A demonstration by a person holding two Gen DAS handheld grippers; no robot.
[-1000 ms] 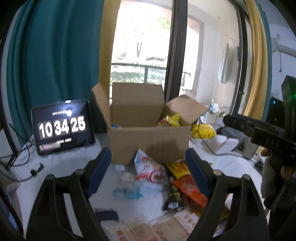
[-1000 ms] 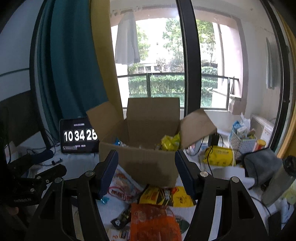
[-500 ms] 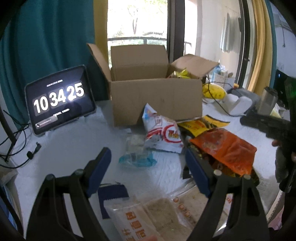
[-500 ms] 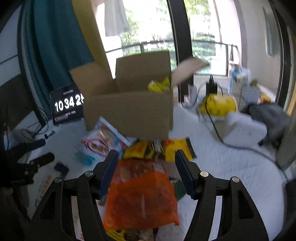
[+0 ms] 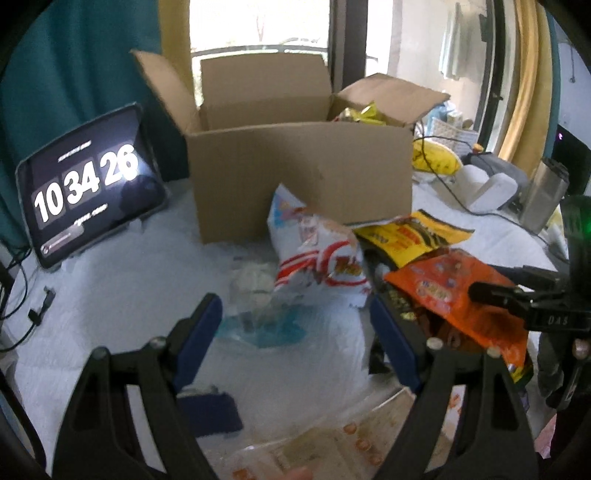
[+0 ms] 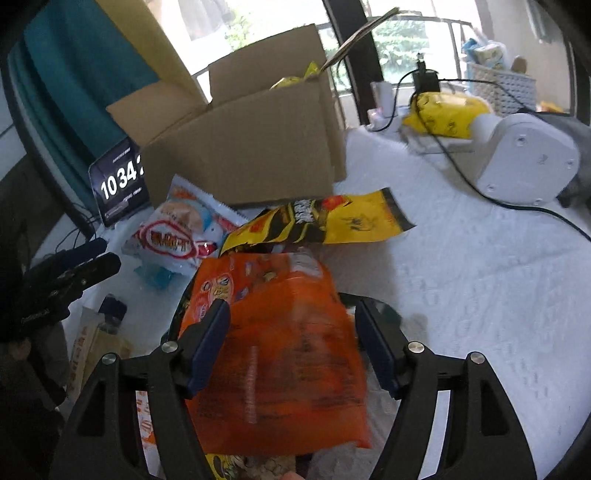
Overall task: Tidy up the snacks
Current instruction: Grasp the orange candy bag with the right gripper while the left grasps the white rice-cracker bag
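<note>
Right gripper (image 6: 291, 345) jaws opening, glossy orange snack bag (image 6: 280, 354) between pads, not pinched. Bag lies atop snack pile, before open brown cardboard box (image 6: 240, 147). Left gripper (image 5: 295, 332) spread, empty. Advice: straddle bag mid-width, clamp firmly; foil slippery.

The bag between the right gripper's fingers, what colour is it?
Orange bag, clearest in the right wrist view.

daylight pours through a tall window (image 5: 258, 33) with dark frames; a teal curtain (image 5: 74, 62) and a yellow curtain (image 5: 524, 74) hang beside it, above a white-covered counter (image 6: 480, 277).
</note>
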